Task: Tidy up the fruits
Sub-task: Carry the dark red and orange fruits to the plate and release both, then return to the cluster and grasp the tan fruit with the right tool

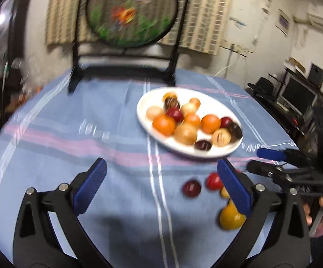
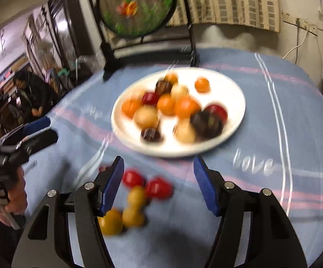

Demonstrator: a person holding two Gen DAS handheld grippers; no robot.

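A white plate (image 1: 215, 154) is seen on the blue striped cloth (image 1: 72, 145), loaded with round fruits (image 1: 164, 125). In the left wrist view thirteen or so can be counted there: two larger oranges, several pale tan ones, a few dark red, and two or three near-black (blur makes the exact split uncertain). The same plate (image 2: 233, 93) is shown in the right wrist view, more smeared, with about a dozen fruits made out.

Off the plate, loose fruits are scattered on the cloth close to the camera. From the right wrist view two red ones (image 2: 158, 188) and three yellow ones (image 2: 133, 216) are counted, one yellow partly covered by the left finger of that claw. From the left wrist view only a dark red one (image 1: 191, 188), a brighter red one and two yellow ones are seen, all but the dark red one cut off behind a blue pad.

The left gripper (image 1: 161, 189) is spread wide with nothing between its pads. The right gripper (image 2: 159, 188) is parted about halfway, released, the loose fruits lying on the cloth between and below its fingers; no pad is pressed on any of them.

Each claw is caught at the edge of the other's view, a hand (image 2: 16, 198) wrapped round the handle. Behind the plate a round fish panel (image 1: 132, 11) on a black stand is shown, blurred.
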